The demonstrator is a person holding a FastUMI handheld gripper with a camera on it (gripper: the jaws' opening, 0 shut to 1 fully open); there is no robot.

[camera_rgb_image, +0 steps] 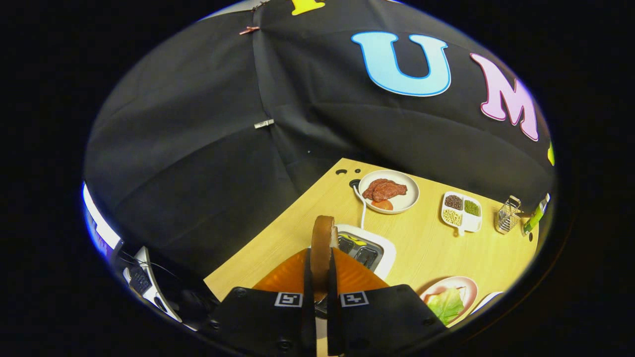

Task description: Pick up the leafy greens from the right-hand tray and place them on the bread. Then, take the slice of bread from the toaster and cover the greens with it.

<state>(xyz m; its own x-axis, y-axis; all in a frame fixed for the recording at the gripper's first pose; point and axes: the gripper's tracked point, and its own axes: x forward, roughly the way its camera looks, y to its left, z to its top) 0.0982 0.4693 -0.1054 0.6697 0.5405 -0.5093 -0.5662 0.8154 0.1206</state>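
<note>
My light wooden table (426, 248) carries a white toaster (369, 250) near its middle, its white cord (362, 206) running toward the far edge. Beyond it, near the far edge, sits a white plate of red meat (388, 191). Along the same edge toward the right corner stand a divided white dish of beans and grains (462, 211) and a small metal grater (507, 215). At the near edge, a pink plate holding leafy greens (449, 301) rests.
</note>
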